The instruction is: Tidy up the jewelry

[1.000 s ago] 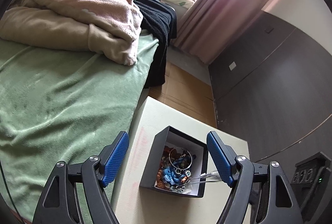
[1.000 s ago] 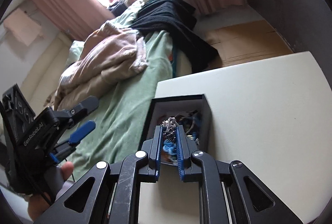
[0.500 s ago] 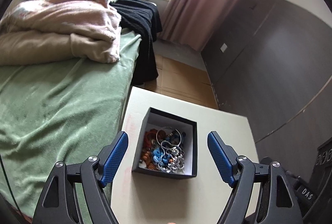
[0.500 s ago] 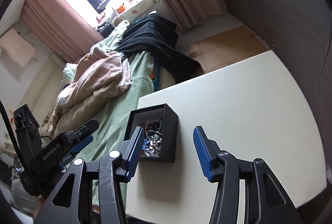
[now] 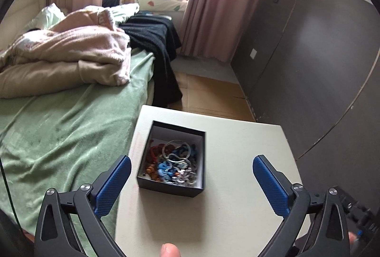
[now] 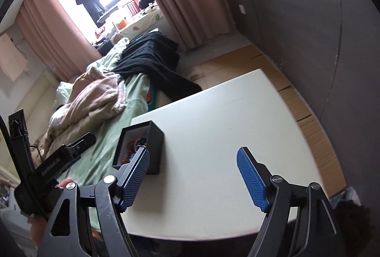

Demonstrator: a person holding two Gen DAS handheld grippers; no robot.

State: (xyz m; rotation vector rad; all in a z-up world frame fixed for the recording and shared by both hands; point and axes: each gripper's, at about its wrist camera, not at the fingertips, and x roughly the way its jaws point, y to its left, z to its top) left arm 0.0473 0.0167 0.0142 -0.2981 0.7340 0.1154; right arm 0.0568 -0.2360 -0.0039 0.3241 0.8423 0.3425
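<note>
The left gripper [image 5: 192, 170] stood spread as wide as it went, blue pads bare, nothing between them; its jaws had just been opening. It hung above the near part of the white table [image 5: 244, 145], touching nothing. The right gripper [image 6: 192, 172] was also wide apart and empty, its jaws having just been opening too, with only bare tabletop showing between its pads.

The black box [image 5: 174, 186] sat on the table near the edge beside the green bed [image 5: 61, 128], open-topped, with the jewelry [image 5: 174, 163] heaped inside: beads, blue pieces, silver rings.

A second before, the right gripper's pads were nearly together right over the box; now both grippers had drawn back, and the box looked farther off.
</note>
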